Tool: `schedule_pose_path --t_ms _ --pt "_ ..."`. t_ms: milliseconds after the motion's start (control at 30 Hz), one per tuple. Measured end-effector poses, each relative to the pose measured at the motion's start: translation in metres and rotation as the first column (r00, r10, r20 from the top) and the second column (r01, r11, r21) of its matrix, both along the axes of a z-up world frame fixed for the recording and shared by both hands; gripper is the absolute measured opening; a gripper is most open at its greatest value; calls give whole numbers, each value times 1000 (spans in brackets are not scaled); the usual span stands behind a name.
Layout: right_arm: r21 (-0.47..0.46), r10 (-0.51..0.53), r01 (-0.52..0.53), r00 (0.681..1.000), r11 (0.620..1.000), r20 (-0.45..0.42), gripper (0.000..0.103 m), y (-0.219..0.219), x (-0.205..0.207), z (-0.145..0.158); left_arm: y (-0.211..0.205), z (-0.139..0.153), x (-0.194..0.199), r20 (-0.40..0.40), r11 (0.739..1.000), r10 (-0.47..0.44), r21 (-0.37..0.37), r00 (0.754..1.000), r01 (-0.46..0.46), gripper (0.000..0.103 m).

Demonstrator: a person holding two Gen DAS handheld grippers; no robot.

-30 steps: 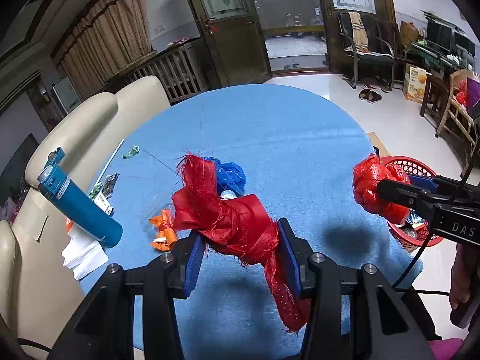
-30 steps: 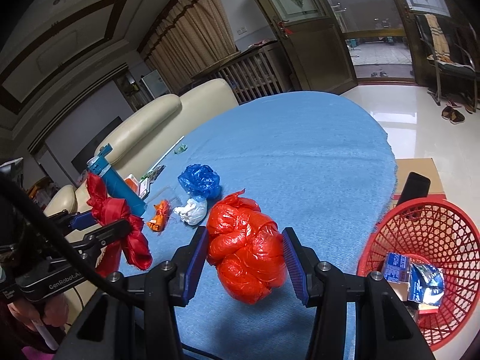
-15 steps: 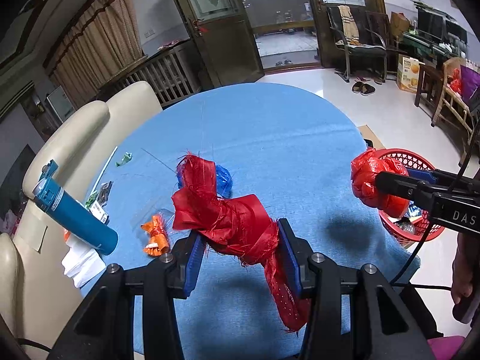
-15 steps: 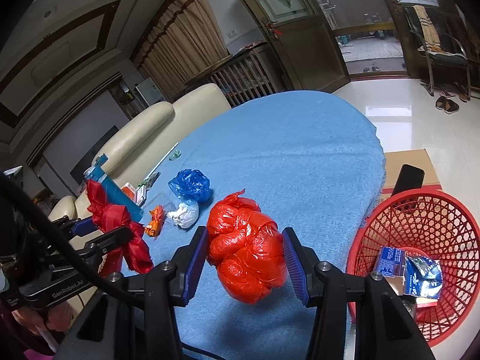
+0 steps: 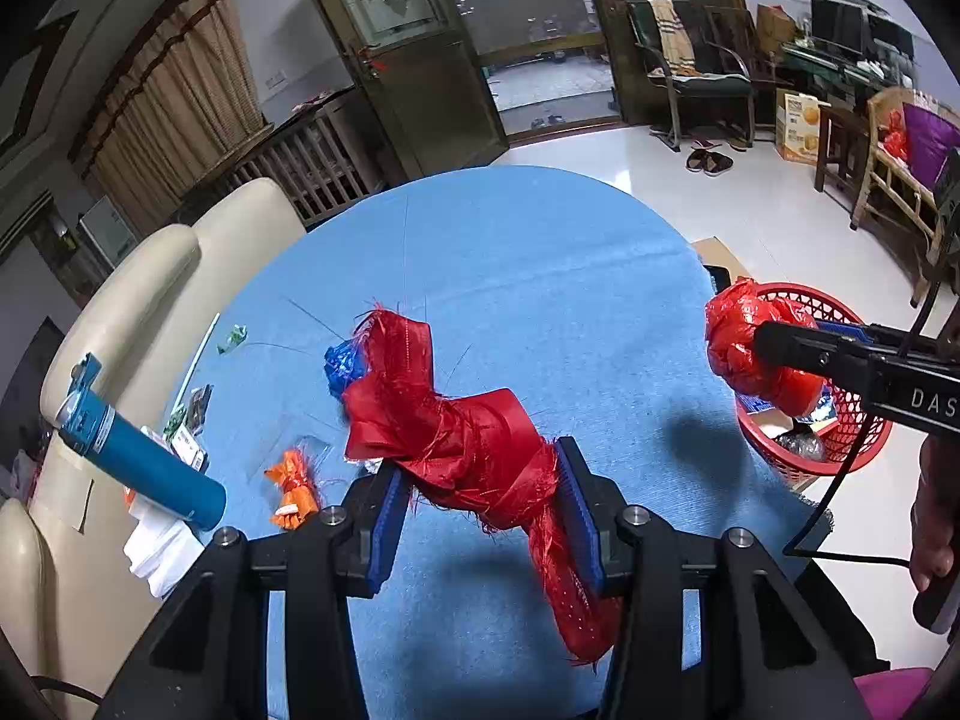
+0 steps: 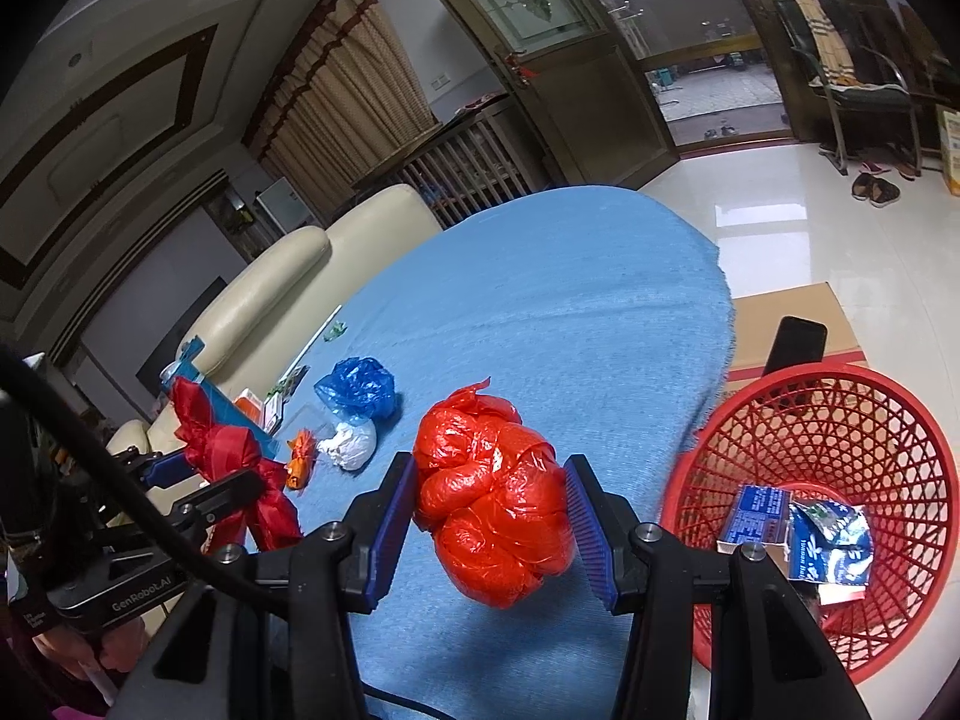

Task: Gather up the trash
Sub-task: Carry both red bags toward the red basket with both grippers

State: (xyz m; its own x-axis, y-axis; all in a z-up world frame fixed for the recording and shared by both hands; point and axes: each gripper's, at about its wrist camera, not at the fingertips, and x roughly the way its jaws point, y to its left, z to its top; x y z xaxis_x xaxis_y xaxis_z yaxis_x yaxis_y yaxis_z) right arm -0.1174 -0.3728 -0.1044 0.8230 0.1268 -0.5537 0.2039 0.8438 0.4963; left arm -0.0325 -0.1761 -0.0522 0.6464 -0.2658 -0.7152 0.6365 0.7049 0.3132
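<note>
My left gripper (image 5: 483,507) is shut on a twisted red mesh rag (image 5: 456,432), held above the blue table (image 5: 510,276); its frayed tail hangs down past the right pad. My right gripper (image 6: 489,519) is shut on a crumpled red plastic bag (image 6: 495,498), carried near the table's right edge beside the red basket (image 6: 840,420). In the left wrist view the red plastic bag (image 5: 738,348) hangs in front of the red basket (image 5: 840,456), and the right gripper's tips are hidden behind it. The basket holds blue and white wrappers (image 6: 798,534).
On the table lie a blue plastic bag (image 6: 357,387), a white wad (image 6: 351,444) and an orange wrapper (image 6: 300,462). A blue tube (image 5: 141,468) rests by the cream sofa (image 5: 138,300). A cardboard box (image 6: 786,324) sits behind the basket.
Both grippers have shifted rightward toward the basket with their loads still held. The basket shows larger and nearer in the right wrist view.
</note>
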Motion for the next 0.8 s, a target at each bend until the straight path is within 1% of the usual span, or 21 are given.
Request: schedule_pose_path --t_ms 367,800 --pt "19 -53 53 999 998 -7 53 -21 -12 -7 -18 -4 -7 3 999 -44 29 999 43 49" --pt "37 -85 85 996 996 -9 53 -35 -23 -12 -30 -7 -13 5 995 -86 58 996 85 49"
